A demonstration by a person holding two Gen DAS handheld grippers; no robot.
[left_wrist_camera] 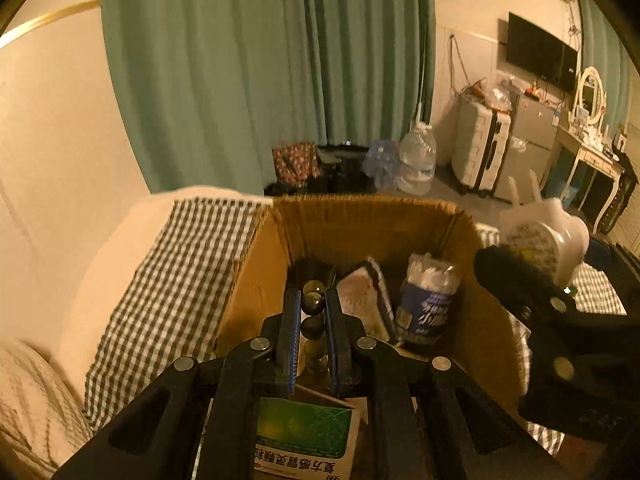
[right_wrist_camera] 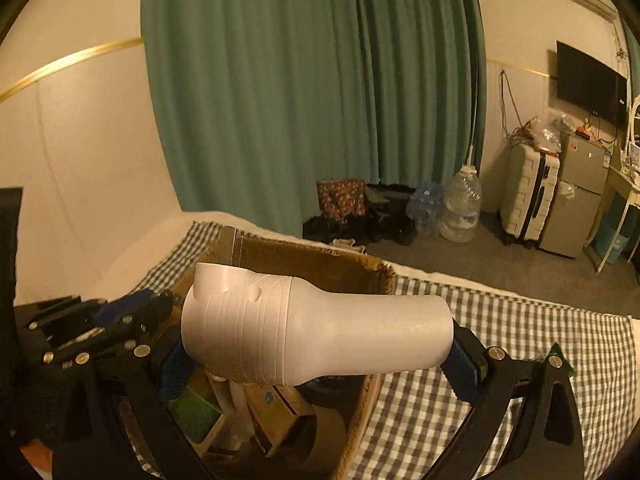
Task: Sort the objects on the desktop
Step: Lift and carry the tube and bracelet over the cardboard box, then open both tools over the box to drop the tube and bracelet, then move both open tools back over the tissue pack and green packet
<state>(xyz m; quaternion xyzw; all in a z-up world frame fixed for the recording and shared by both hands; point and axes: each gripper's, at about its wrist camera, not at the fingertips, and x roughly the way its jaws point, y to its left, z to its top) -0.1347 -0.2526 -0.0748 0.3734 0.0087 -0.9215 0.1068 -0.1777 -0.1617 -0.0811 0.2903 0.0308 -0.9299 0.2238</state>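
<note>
Grippers converge above a cardboard box (left_wrist_camera: 320,220) set on a checked cloth (right_wrist_camera: 500,340), apparently the collecting point for the desktop sort. The left gripper (left_wrist_camera: 313,308), jaws nearly closed, pinches a string of dark beads (left_wrist_camera: 312,326) over the box's interior, where a medicine carton (left_wrist_camera: 308,436), a crumpled bottle (left_wrist_camera: 426,300) and a notebook-like item (left_wrist_camera: 364,300) already lie. The right gripper (right_wrist_camera: 320,364), jaws spread wide, clamps a white hair dryer (right_wrist_camera: 312,328) crosswise by its ends, poised over the same opening for a likely drop.

Upside-down Chinese characters, 复方感冒灵颗粒, run along the white band of the green medicine box (left_wrist_camera: 306,436) in the carton.
</note>
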